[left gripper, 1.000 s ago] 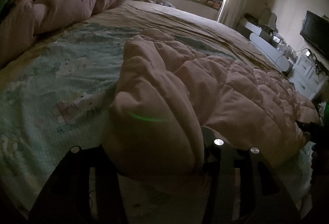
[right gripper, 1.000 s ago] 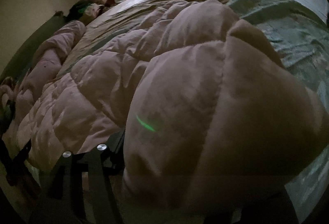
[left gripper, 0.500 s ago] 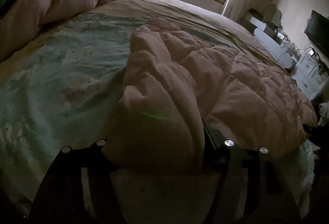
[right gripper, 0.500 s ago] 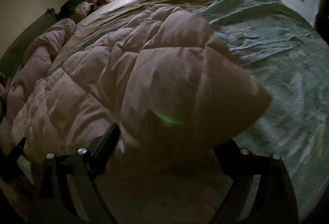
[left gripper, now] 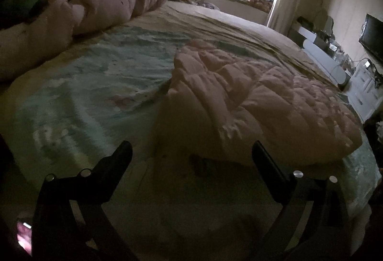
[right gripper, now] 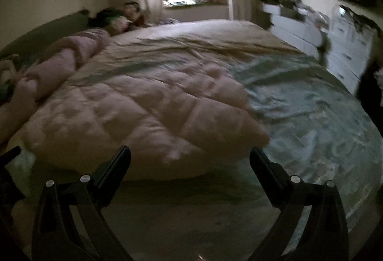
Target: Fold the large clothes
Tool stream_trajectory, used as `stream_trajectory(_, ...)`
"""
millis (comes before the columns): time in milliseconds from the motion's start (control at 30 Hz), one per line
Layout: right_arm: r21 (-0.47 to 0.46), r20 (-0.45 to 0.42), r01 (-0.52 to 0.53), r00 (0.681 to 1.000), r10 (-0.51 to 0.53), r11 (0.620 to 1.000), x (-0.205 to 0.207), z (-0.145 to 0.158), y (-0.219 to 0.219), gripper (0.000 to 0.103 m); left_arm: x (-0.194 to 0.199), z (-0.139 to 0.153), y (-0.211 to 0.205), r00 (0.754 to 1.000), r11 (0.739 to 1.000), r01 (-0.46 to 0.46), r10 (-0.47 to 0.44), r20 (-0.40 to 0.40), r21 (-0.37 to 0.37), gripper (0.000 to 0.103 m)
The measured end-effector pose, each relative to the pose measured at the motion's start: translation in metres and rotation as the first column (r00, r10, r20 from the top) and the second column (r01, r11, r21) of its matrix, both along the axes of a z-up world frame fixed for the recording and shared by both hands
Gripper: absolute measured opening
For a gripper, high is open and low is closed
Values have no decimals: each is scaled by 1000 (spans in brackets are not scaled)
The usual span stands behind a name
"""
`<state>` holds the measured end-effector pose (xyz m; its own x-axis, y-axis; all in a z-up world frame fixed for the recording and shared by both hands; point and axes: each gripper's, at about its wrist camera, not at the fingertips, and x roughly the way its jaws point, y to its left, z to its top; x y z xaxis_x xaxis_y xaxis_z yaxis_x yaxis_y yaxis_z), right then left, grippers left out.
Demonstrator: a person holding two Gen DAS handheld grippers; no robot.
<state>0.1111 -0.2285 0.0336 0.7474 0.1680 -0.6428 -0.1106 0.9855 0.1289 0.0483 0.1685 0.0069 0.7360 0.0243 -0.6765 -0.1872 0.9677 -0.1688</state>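
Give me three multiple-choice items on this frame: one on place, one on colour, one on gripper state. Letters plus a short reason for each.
1. Where does the quilted garment lie?
A. on the bed
B. on the floor
C. on the window sill

2. What colour is the quilted garment?
A. dark blue
B. pale pink
C. black

3. How do the grippers stand?
A. both shut on the garment
B. only the left holds it
C. both open, holding nothing

Key:
1 A, it rests flat on the green bedsheet.
2 B, it looks pale pink in both wrist views.
3 C, the left gripper and right gripper have just been opening; nothing is between their jaws.
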Motion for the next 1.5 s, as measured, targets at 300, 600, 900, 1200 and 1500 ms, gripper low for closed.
stream_trajectory(300,-28,68,-124,990,126,992,-36,35,50,99,-52,30,-19,997,1000,12,-13,74,14,94)
stream_trajectory(600,-97,149,-145,976,159,985,-92,43,73,99,-92,47,-48,989,998,47,-51,139,34,94)
stream_trajectory(900,-61,128,-119,984,126,991,-123,17,82,99,-100,35,-78,987,994,90,-97,127,58,94)
stream_trajectory(1200,-53,88,-110,990,114,993,-127,-4,83,99,-95,18,-102,988,990,121,-127,89,70,94)
stream_trajectory(1500,-59,79,-132,987,137,989,-128,-8,85,99,-95,15,-113,989,989,117,-124,78,90,94)
